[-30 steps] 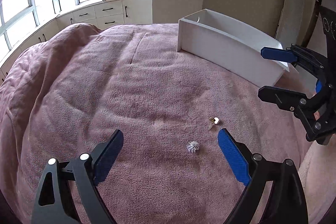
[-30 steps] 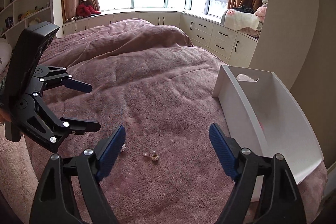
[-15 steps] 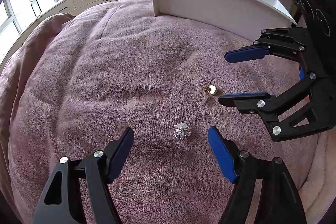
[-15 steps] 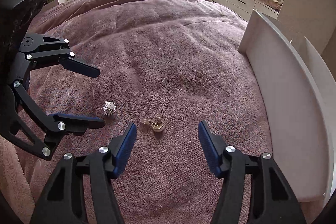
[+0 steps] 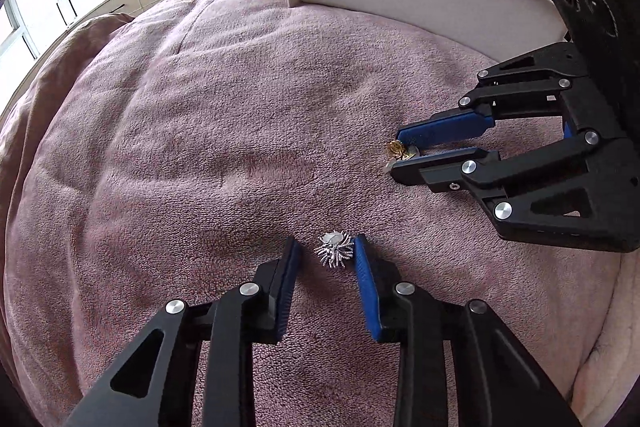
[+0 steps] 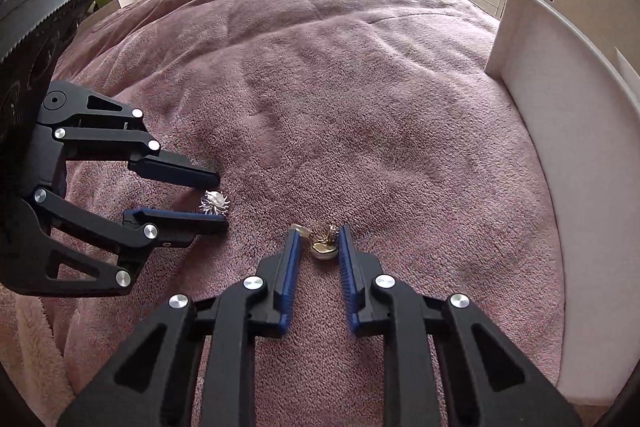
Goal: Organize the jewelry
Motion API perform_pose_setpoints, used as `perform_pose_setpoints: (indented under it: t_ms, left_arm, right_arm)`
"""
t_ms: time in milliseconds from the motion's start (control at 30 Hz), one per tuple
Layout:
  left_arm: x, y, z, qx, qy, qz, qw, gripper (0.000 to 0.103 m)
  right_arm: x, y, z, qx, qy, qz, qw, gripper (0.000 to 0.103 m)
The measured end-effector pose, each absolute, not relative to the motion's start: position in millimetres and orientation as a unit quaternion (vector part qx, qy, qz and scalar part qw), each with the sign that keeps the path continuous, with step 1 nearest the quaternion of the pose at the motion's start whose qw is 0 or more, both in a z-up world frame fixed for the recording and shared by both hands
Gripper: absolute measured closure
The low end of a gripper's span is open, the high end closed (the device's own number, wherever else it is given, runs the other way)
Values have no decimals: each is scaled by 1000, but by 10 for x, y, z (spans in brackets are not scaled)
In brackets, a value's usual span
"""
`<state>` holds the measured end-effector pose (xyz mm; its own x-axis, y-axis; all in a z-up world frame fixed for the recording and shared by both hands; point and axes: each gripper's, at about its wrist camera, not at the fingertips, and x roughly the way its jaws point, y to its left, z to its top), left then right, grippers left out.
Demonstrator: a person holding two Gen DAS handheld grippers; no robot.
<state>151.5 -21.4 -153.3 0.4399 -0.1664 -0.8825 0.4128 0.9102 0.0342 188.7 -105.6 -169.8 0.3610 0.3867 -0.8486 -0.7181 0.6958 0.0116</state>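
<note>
I have both tongs low on the pink blanket (image 5: 208,131) of the bed, each one straddling a small piece of jewelry. The left tongs (image 5: 325,254) are partly closed around the silver spiky earring (image 5: 334,250): the right-hand pad (image 5: 362,267) looks to be touching its spikes, while a gap remains on the other side, so I judge nothing is gripped yet. The right tongs (image 6: 318,242) bracket the gold earring (image 6: 323,242), with a pale pearl-like bead at the near end and gold filigree at the tips; the pads stand close on both sides, but I cannot tell whether they bear on it. Seen from the left wrist camera, that piece sits right at the fingertips, which leaves little margin. To do this well, I would keep both tips pressed lightly into the pile so the pads get under the widest part of each piece, then close slowly and evenly, watching that the plush does not get pinched in too. I would seat the gold earring a little deeper before squeezing, since a tip grip on a round bead is likely to squirt out. The white tray (image 6: 568,131) stands just beyond on the right, a short carry away, and the lift should be straight up to avoid snagging fibres.
</note>
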Motion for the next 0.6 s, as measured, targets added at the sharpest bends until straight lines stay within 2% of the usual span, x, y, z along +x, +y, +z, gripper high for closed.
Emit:
perform_pose_setpoints:
  t_ms: [67,333,367,400,600]
  left_arm:
    - [1510,-238,-1529,126,501,-179,837,79]
    - [1491,-120,-1414,91,501,-178,842,79]
    - [1483,-104,-1382,89,499,-176,844,79]
    - [1474,-92,-1345,88,496,-175,846,79]
    - [1390,-51,-1012,93,469,-172,861,79]
  right_arm:
    - [1882,-1051,-1690,-183,449,344,804,83]
    - [1790,-1094,-1552,-181,441,345,809,84]
    - [1769,-1103,-1520,-181,439,346,809,92]
    - [1746,-1116,-1487,-182,438,346,810,95]
    - [1604,-1217,-1201,-182,413,349,821,95]
